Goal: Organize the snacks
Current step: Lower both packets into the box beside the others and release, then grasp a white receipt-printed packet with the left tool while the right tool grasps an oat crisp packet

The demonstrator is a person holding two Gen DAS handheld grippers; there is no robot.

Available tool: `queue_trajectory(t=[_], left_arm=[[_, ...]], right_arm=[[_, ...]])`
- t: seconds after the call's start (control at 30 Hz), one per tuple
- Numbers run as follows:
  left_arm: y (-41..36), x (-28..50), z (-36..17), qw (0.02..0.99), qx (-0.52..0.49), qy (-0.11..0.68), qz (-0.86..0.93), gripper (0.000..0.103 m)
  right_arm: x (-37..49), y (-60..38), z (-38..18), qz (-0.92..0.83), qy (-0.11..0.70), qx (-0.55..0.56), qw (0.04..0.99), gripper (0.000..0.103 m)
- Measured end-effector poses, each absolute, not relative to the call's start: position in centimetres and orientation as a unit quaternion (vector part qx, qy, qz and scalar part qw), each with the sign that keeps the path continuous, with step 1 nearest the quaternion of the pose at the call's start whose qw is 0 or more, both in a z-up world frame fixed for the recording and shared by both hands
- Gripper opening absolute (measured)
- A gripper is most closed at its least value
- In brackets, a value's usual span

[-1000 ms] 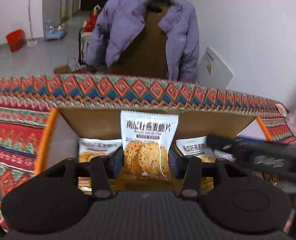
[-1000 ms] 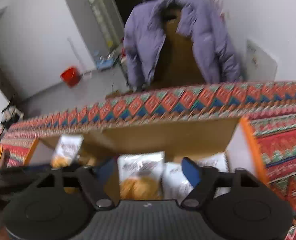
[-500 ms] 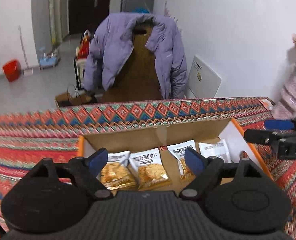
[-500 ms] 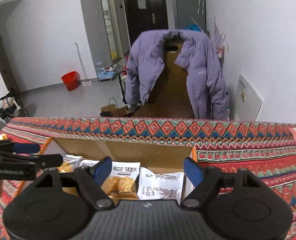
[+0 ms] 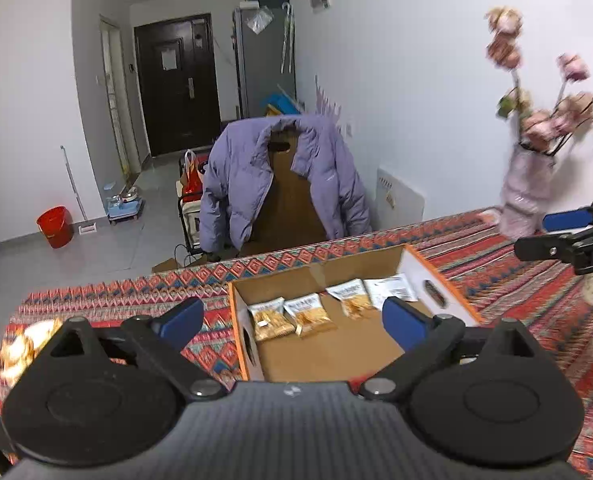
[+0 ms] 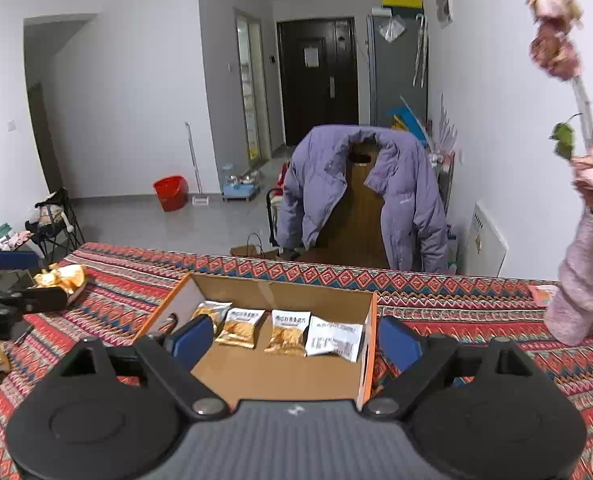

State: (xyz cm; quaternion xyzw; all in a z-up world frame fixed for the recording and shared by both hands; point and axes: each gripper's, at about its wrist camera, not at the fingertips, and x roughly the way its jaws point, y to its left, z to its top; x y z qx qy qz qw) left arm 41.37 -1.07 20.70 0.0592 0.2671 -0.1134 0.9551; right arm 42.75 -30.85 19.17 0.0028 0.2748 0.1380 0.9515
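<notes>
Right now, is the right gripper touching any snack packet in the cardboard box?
Apart. The right wrist view shows the right gripper open and empty, hanging above the cardboard box; the snack packets lie flat against its far wall.

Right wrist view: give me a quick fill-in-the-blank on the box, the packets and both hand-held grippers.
1. The cardboard box holds ____ snack packets in a row.
2. The rightmost packet lies with its ____ side up, showing a barcode label.
3. The right hand-held gripper and left hand-held gripper are both ____, holding nothing.
4. The box sits on a ____ tablecloth.

Missing words: four; back; open; patterned
</notes>
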Motion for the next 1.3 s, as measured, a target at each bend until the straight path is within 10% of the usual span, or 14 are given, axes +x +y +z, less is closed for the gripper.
queue_trajectory(t=[0.77,1.3], left_arm=[[4.8,8.7,9.6,0.987,0.0,0.16,0.004,0.103],[3.2,6.3,2.0,0.98,-0.014,0.201,0.001,0.103]], right_arm=[[8.9,-32.3,9.3,0.132,0.12,-0.055,0.982,0.103],[5.3,-29.8,-1.8,0.038,0.157,-0.023,0.987,0.103]])
